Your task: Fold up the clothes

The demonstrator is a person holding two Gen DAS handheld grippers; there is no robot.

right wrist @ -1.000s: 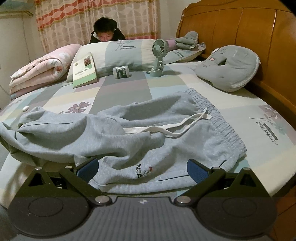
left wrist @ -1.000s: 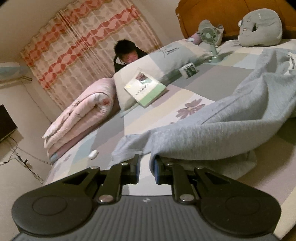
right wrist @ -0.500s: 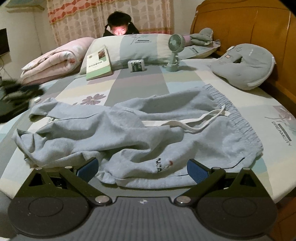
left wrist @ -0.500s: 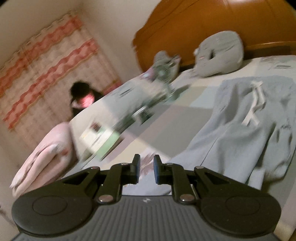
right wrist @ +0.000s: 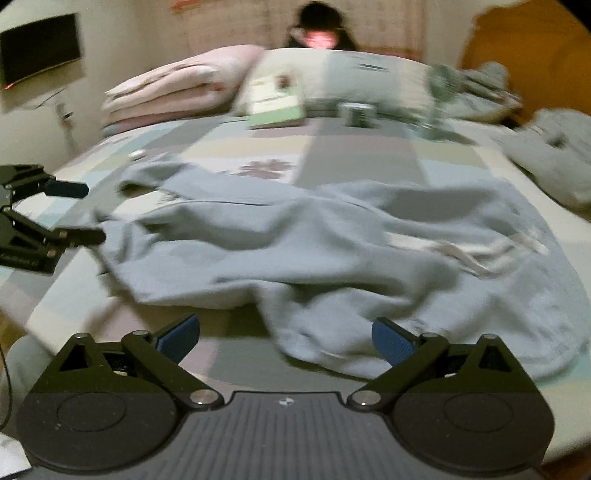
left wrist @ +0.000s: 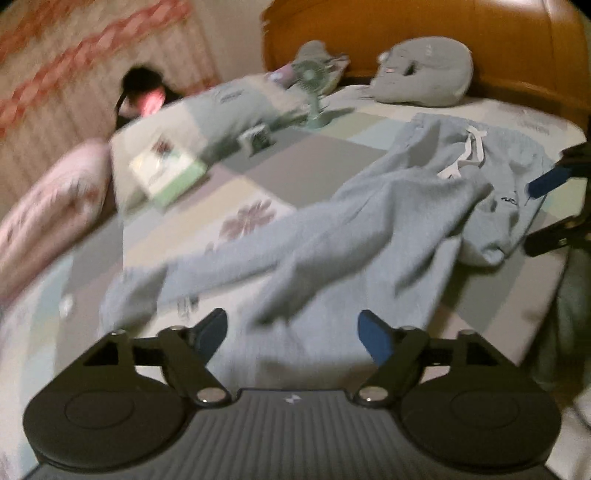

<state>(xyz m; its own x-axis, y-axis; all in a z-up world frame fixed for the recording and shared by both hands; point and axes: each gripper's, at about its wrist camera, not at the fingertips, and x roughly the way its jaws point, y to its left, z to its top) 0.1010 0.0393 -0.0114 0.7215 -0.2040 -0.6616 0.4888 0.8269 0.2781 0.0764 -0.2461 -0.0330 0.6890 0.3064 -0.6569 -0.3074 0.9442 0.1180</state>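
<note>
Light grey-blue sweatpants [left wrist: 388, 221] lie crumpled across the bed, waistband and white drawstring [left wrist: 466, 153] toward the headboard. My left gripper [left wrist: 293, 332] hovers over the near leg end with its jaws opening; the pads press on nothing. From the right wrist view the sweatpants [right wrist: 332, 236] spread across the middle. A fold of them lies just ahead of my open right gripper [right wrist: 286, 338], untouched by its pads. Each gripper shows in the other's view: the right gripper [left wrist: 550, 206] at the right edge by the waistband, the left gripper [right wrist: 70, 210] at the left by the leg ends.
The bed's patchwork sheet [left wrist: 258, 177] carries a long pillow [right wrist: 351, 77], a green book [left wrist: 168, 173], a small fan [left wrist: 312, 92], a grey plush cushion [left wrist: 428, 70] and a folded pink quilt [right wrist: 177, 88]. A person [right wrist: 319, 29] sits behind the pillow. A wooden headboard [left wrist: 443, 29] stands behind.
A second ago my left gripper was nearly shut with the trouser leg lifted at its tips; now its jaws stand wide and the leg lies on the bed. The right wrist view has swung left.
</note>
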